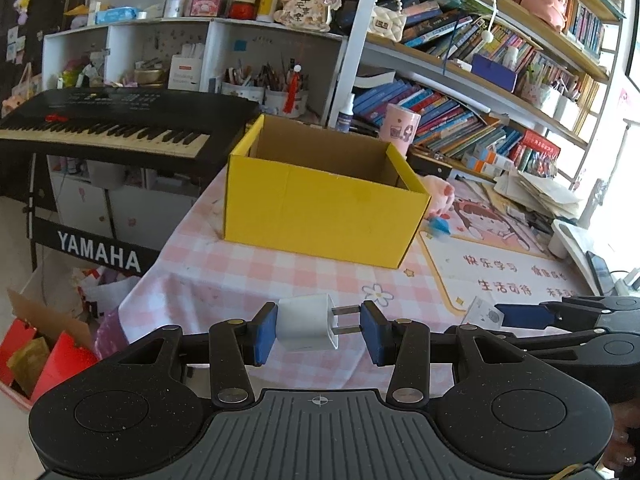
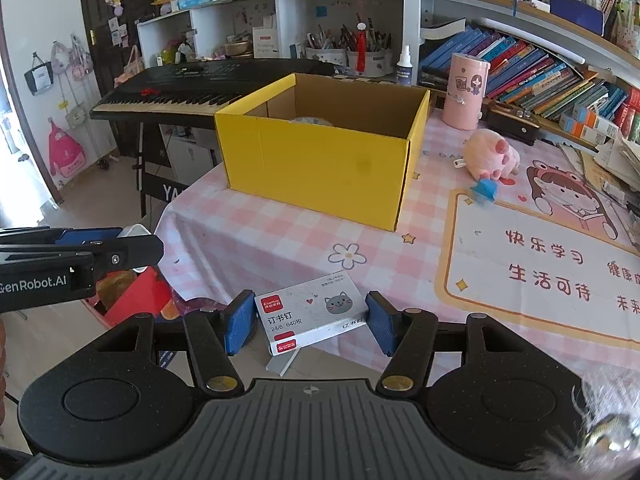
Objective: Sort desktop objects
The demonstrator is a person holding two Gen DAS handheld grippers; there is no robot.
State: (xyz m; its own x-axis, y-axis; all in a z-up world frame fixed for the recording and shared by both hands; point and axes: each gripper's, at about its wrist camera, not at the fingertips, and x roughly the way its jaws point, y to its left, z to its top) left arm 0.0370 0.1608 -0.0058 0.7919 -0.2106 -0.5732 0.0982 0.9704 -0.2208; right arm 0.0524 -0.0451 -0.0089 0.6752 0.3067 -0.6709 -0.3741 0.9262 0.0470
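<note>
My left gripper [image 1: 318,330] is shut on a white plug adapter [image 1: 306,326], one blue pad on its body and the other on its two prongs, held above the near edge of the pink checked table [image 1: 248,280]. My right gripper [image 2: 310,322] is shut on a white box of staples [image 2: 310,314] with a grey cat printed on it, also lifted over the near edge. An open yellow cardboard box [image 1: 320,208] [image 2: 320,164] stands ahead of both on the table. Each gripper shows at the side of the other's view: the right gripper [image 1: 520,316], the left gripper [image 2: 80,256].
A pink plush toy [image 2: 494,156] and a small blue thing [image 2: 486,190] lie right of the box, on a printed desk mat [image 2: 540,264]. A pink cylinder [image 2: 466,90] stands behind. A black keyboard [image 1: 112,124] is at the left, bookshelves [image 1: 480,80] behind, red boxes [image 1: 60,356] on the floor.
</note>
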